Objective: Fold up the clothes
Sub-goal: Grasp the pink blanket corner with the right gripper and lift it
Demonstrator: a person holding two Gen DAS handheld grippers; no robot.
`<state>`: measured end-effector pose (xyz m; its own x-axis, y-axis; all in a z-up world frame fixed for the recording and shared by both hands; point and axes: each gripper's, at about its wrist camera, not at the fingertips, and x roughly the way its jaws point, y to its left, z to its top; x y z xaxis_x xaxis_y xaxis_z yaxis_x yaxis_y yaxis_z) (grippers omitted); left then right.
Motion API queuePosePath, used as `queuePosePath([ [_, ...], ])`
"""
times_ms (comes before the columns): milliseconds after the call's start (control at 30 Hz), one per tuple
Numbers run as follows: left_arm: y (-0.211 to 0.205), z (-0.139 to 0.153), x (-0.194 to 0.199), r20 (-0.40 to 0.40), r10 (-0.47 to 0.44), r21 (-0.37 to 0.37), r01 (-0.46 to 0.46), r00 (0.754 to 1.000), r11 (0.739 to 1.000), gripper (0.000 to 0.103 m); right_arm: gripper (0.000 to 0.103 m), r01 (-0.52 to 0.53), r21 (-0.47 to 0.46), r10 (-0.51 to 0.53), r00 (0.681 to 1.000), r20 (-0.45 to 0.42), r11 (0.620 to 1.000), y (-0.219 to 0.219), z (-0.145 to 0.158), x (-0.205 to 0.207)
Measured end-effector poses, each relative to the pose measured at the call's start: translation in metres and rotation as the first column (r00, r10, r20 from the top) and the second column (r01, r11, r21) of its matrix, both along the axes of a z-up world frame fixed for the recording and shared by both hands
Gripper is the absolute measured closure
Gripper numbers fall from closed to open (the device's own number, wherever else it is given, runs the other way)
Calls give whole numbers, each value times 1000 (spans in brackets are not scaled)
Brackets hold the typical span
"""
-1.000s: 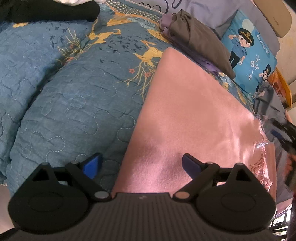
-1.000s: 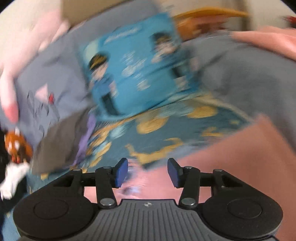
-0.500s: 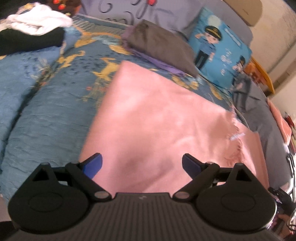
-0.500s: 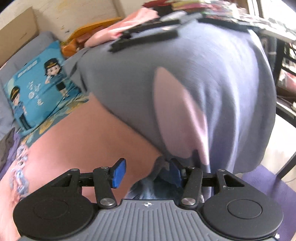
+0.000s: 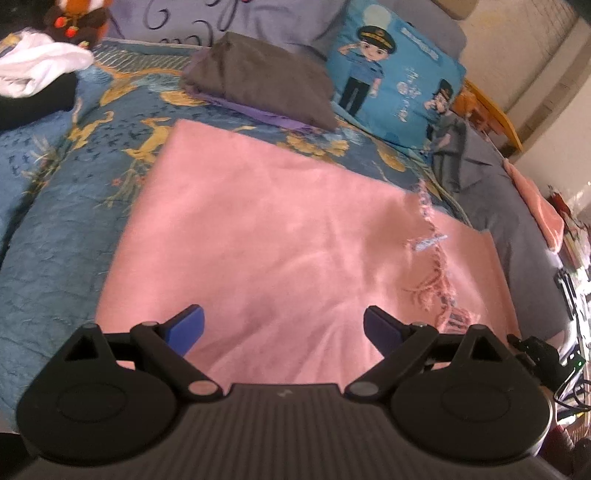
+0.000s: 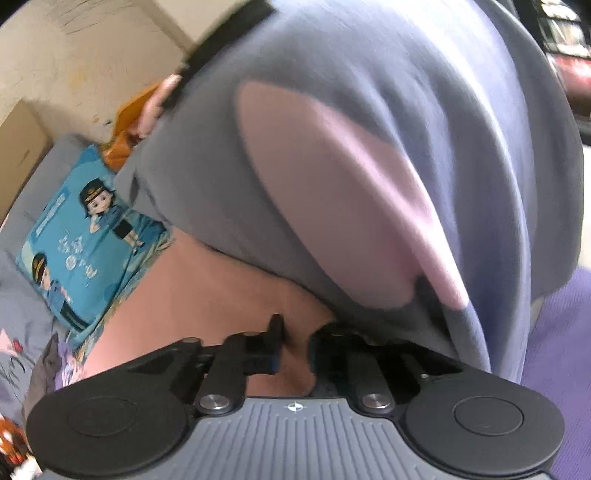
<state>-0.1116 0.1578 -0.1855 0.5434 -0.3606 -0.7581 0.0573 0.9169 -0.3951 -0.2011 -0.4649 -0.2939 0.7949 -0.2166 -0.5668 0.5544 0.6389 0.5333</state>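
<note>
- The left tongs (image 5: 283,325) stand wide open above the near part of the pink cloth (image 5: 280,236), their blue pads apart and nothing between them.
- The pink cloth lies spread flat on the bed ahead of the left tongs; its fringed edge (image 5: 436,273) runs down to the right of the right-hand pad, over a further strip of the same pink.
- Beyond the cloth, straight ahead of the left tongs, a folded grey garment (image 5: 266,81) lies on a purple piece, both on the blue patterned quilt (image 5: 59,229), which reaches round to the left of the tongs.
- Ahead and to the right of the left tongs a blue cartoon cushion (image 5: 399,81) leans at the head of the bed; far left are a white garment (image 5: 33,66) on a black one and a small plush toy (image 5: 79,18).
- The right tongs (image 6: 295,341) are closing, their fingers drawn near together at the lower edge of a grey garment (image 6: 369,122) that bulges up just ahead of them, with a pale pink patch (image 6: 351,199) on it.
- Pink cloth shows in the narrow gap between the fingers; whether the pads already pinch it or the grey hem I cannot tell.
- To the left of the right tongs the same cartoon cushion is in view, with the pink cloth running from it toward the fingers.
</note>
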Motion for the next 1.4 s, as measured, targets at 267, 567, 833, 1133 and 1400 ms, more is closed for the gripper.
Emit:
queuePosePath([
  [267,-51,-3,7,-11,-121,-14,121,993,993,8,96,-85,-78,89,994,59,993,19,45,12],
  [567,-141,35,97,3,-325,-178,320,946,930,8,96,-226,-236,249,965,76,945,57,84,29],
  [833,-326,65,230,-82,-582,-70,577,809,813,1,96,-280,-309,310,949,50,909,62,78,17],
  [1133,-455,10,294,-344,-571,-240,519,745,821,1,96,-429,-479,484,875,-10,765,94,89,13],
  [1400,-493,7,299,-352,-513,-135,500,782,855,1,96,-503,-511,563,825,-45,697,114,88,13],
])
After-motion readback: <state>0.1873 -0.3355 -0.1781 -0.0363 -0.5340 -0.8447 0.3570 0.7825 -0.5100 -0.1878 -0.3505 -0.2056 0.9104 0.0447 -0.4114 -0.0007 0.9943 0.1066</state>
